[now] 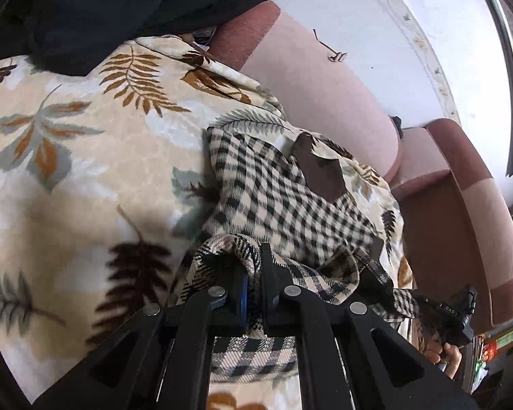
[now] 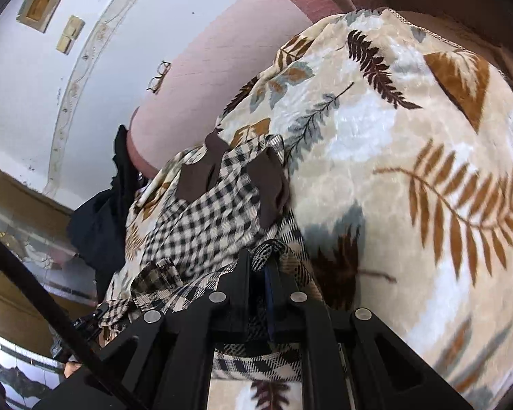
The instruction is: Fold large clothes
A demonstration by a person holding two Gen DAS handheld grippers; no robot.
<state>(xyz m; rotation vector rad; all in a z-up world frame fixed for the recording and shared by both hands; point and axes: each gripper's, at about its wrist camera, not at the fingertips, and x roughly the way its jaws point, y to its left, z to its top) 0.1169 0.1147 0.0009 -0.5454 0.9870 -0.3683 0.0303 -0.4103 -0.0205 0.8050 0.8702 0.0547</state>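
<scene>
Black-and-cream checked woollen garment (image 1: 284,205) with brown patches lies bunched on the leaf-printed beige fleece blanket (image 1: 85,157) over the pink sofa (image 1: 325,89). Left gripper (image 1: 253,273) and right gripper (image 2: 258,266) each have jaws nearly closed, pinching its near hem; uneven pulling could skew the fold or drag the blanket. No containers visible.

Pink sofa (image 1: 318,102), white wall (image 1: 410,10)

bright soft daylight, strong fisheye bending at edges, slight motion blur, dark corners
</scene>
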